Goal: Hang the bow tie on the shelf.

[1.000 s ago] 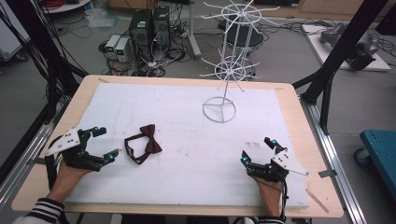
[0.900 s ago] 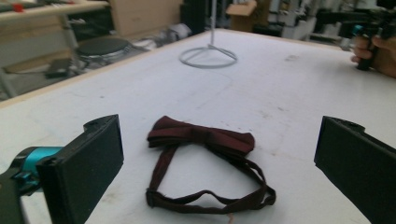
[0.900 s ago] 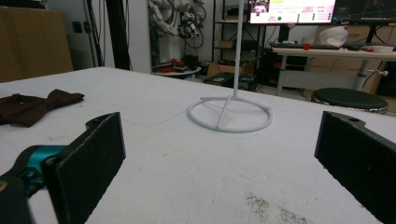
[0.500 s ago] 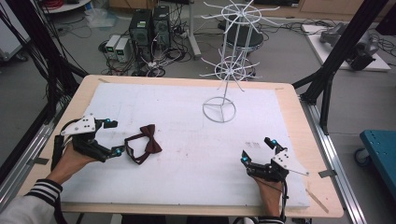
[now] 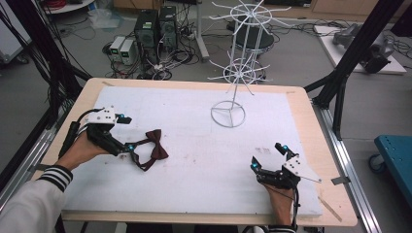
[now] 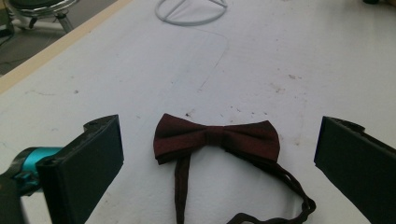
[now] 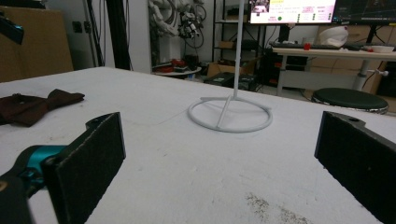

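Seen from the high view: a wooden table [image 5: 311, 126] covered by a white sheet [image 5: 204, 160], with a dark red bow tie [image 5: 151, 148] lying flat toward the left side and a white wire stand [image 5: 233, 73] rising from its ring base near the far middle. Left gripper [image 5: 127, 132] at the left edge of the bow tie, jaws spread wide, one tip beside the strap end and the other farther back over the sheet; whether the near tip touches the fabric cannot be told from here. Right gripper [image 5: 268, 156] resting low at the near right of the sheet, well apart from the bow tie and the stand, jaws likewise spread wide and holding nothing.

From the left gripper view: the bow tie [image 6: 217, 137] squarely between the two black jaws, knot in the middle, both wings spread flat, thin strap [image 6: 280, 186] looping down toward the lower right. Clear gaps of white sheet on either side of the wings, so no contact with the pads. Ring base of the stand [image 6: 191, 11] at the top, far off.

From the right gripper view: jaws wide apart over bare sheet, ring base and upright rod of the stand [image 7: 231, 112] straight ahead, the bow tie [image 7: 35, 106] a crumpled dark shape far to the left. Behind the table, desks, a stool [image 7: 350, 99] and a lit screen [image 7: 292, 10], which the high view leaves out.
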Available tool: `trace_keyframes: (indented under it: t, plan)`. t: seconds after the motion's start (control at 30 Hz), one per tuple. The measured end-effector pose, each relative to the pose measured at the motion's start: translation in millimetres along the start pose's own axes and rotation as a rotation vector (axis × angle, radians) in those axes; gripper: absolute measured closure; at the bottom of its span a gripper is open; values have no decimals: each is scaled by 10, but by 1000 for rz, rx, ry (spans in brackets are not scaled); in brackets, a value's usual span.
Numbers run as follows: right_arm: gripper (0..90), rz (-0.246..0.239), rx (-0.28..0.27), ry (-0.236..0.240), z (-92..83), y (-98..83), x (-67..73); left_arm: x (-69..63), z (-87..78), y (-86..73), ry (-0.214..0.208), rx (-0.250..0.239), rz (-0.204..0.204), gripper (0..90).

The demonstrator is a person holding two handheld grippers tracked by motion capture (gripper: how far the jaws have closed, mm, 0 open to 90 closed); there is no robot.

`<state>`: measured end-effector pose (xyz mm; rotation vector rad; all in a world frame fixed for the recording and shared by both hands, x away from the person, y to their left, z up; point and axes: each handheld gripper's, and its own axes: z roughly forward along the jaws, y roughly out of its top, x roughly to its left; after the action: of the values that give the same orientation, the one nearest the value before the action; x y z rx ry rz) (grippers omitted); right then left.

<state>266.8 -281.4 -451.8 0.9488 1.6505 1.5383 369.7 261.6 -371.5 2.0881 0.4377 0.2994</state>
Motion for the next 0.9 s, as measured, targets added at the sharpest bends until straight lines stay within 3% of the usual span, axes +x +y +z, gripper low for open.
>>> trace_keyframes:
  t: [0.13,0.2,0.53,0.73,0.8,0.9]
  plan:
    - [11,8,1,0,-1,0,-6,44,60,59,-19,28,27,18]
    - [11,16,3,0,-4,0,-5,64,112,120,-37,85,51,18]
    - [11,10,-2,-1,-2,0,-12,142,261,286,-87,145,76,18]
    - [11,10,-3,-2,-2,0,-13,224,397,377,-97,218,121,18]
    - [11,6,-5,-2,0,0,-17,265,470,422,-100,277,146,18]
    - [11,8,-4,-2,0,0,-16,305,522,454,-104,316,174,18]
